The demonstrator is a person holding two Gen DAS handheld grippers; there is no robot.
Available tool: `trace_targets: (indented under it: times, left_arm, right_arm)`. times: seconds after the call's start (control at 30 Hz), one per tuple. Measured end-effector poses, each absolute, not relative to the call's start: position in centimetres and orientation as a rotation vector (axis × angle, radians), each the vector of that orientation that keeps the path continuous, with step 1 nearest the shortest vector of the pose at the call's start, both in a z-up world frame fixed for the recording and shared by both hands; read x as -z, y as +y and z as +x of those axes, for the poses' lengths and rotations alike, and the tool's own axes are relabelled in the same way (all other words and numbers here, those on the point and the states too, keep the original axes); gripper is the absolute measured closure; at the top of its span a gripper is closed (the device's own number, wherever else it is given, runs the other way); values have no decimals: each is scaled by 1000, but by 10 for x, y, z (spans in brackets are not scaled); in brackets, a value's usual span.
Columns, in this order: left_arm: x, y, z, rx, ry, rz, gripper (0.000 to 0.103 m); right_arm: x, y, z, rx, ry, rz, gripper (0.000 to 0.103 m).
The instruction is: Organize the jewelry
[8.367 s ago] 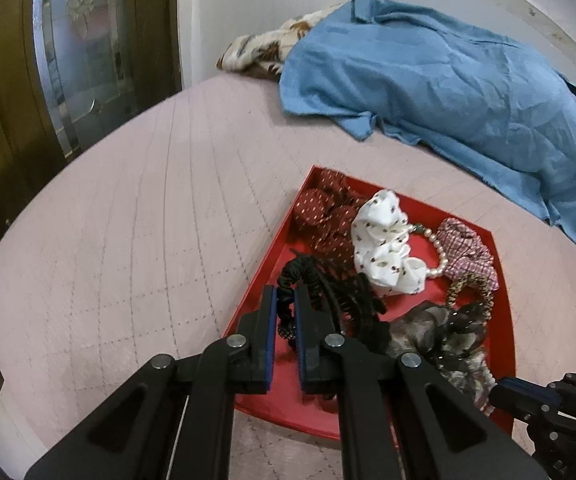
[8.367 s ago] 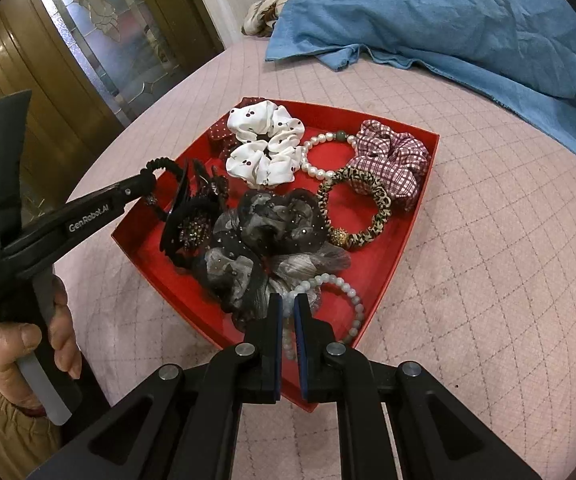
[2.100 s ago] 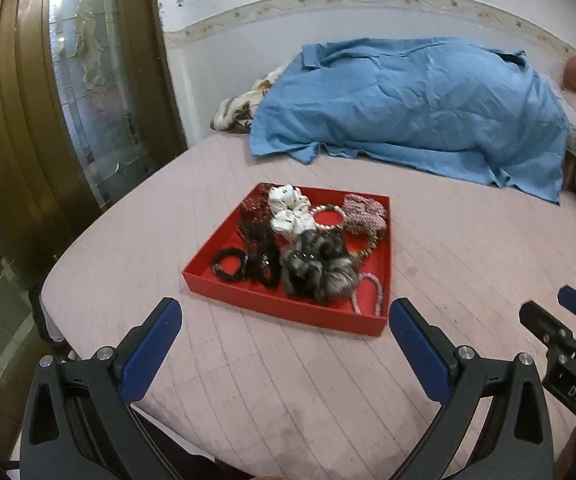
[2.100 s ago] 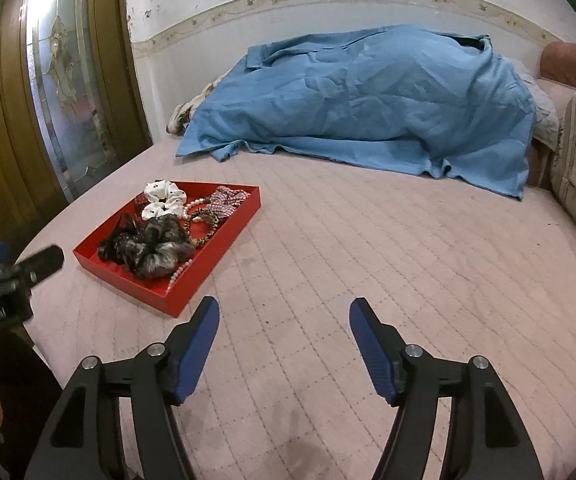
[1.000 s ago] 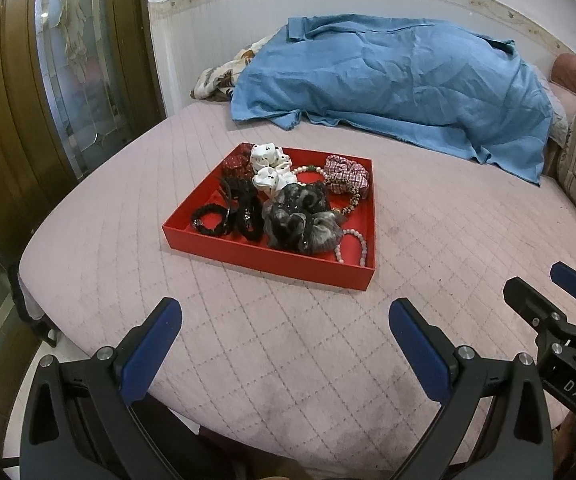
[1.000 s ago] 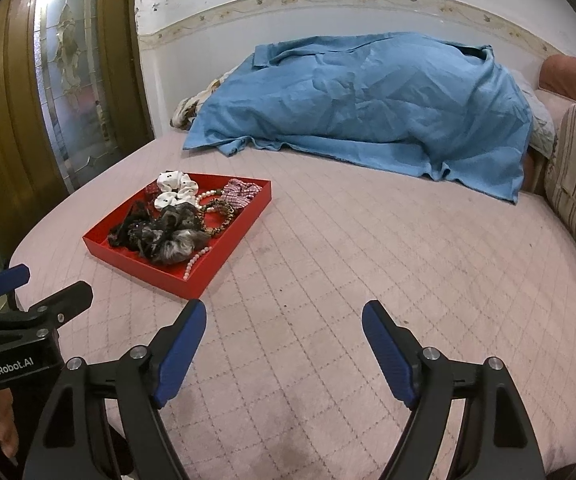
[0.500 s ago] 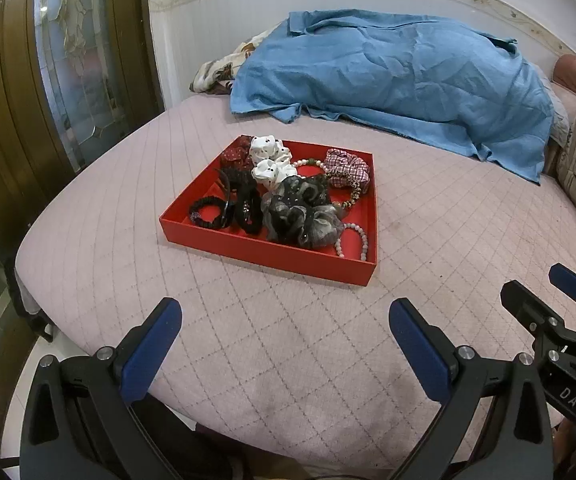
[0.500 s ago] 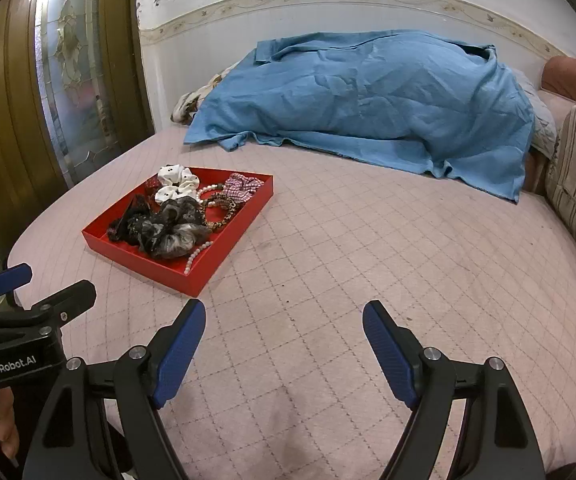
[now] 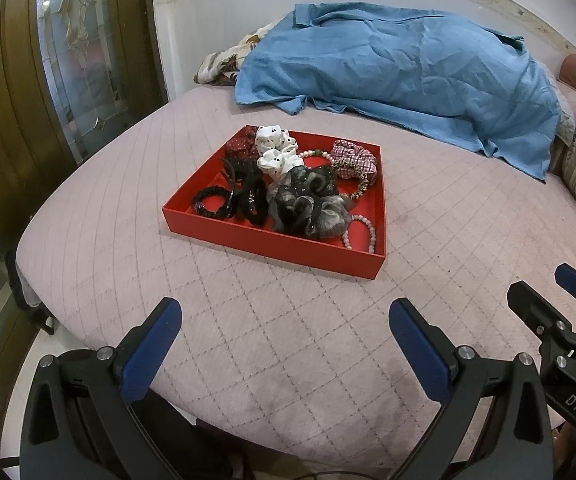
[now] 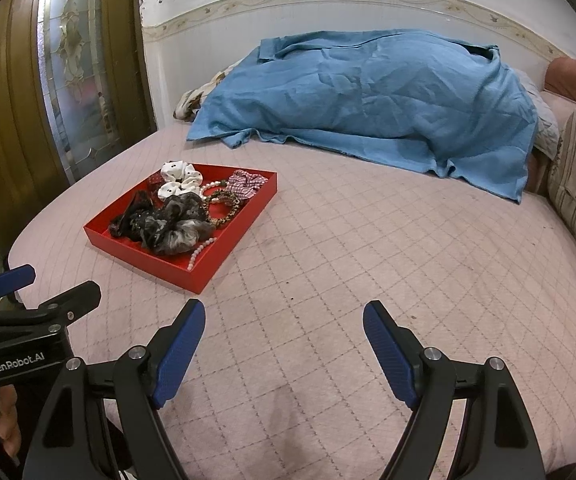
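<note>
White lettering "GenRobot.AI" on the black body of the left gripper [image 10: 44, 292], seen in the right wrist view. White letters "DAS" on the black body of the right gripper [image 9: 556, 300], seen in the left wrist view.

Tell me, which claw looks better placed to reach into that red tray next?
Probably the left claw: the shallow red tray lies straight ahead of its open jaws. From the right claw, also open, it sits off to the left.

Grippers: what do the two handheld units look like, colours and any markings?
Both are matte black, angular two-finger frames with silver screws and blue pads. The left gripper reads "GenRobot.AI" in white on its body in the right wrist view. The right gripper shows white letters "DAS" in the left wrist view.
</note>
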State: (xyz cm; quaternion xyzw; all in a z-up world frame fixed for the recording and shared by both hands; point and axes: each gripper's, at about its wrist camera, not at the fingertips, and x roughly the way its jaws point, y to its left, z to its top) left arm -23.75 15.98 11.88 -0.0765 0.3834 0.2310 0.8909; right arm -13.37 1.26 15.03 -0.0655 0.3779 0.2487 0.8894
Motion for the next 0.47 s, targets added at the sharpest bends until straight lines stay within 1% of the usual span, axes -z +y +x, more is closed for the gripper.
trace_targets:
  times: [0.47]
  left_arm:
    - [-118, 163, -235, -471, 806, -162, 0]
  right_arm:
    - [-147, 16, -135, -543, 800, -141, 17]
